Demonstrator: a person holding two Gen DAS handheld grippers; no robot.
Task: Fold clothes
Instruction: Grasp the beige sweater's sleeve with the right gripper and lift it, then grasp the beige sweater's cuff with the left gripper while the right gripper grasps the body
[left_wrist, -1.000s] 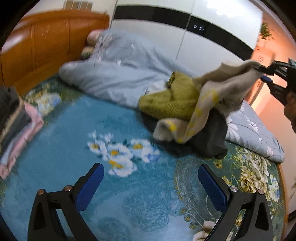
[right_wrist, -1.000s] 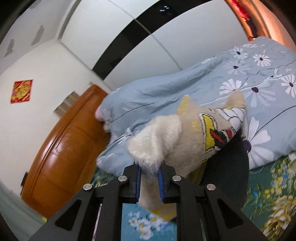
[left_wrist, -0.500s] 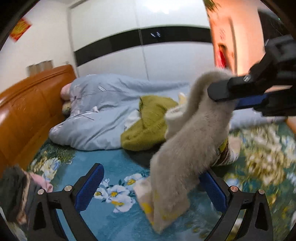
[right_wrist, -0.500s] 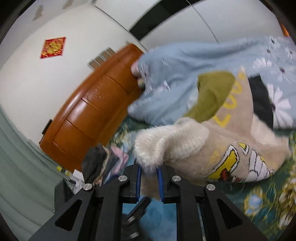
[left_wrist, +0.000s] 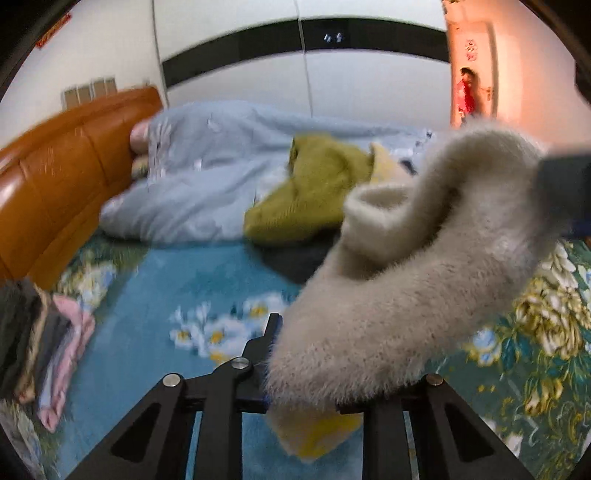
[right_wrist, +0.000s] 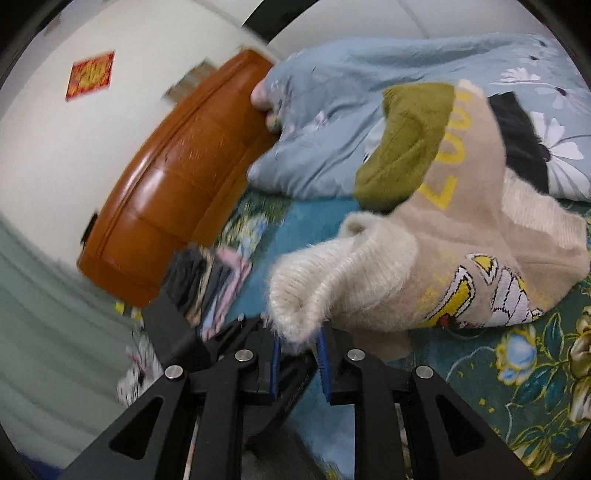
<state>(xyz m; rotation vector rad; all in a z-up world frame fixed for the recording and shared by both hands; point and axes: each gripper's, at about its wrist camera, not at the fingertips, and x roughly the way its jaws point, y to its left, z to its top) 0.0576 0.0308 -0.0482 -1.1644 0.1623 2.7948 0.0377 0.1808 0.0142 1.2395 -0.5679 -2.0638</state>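
A fuzzy beige sweater (left_wrist: 399, 295) with yellow letters and a cartoon print (right_wrist: 476, 258) hangs over the teal floral bedspread (left_wrist: 166, 295). My right gripper (right_wrist: 297, 350) is shut on its fuzzy cuff (right_wrist: 314, 288). My left gripper (left_wrist: 303, 373) has closed on the sweater's lower edge; its right finger is hidden by the fabric. The left gripper's body (right_wrist: 173, 321) shows in the right wrist view, just left of my right gripper. An olive sweater (left_wrist: 310, 199) and a dark garment (right_wrist: 517, 136) lie behind.
A stack of folded clothes (left_wrist: 40, 347) lies at the left edge of the bed. A blue-grey duvet (left_wrist: 207, 177) is bunched against the orange wooden headboard (left_wrist: 55, 177). White wardrobe doors (left_wrist: 332, 85) stand behind.
My left gripper went from wide open to closed on the sweater's lower edge. My right gripper carried the sweater off the pile toward the left gripper.
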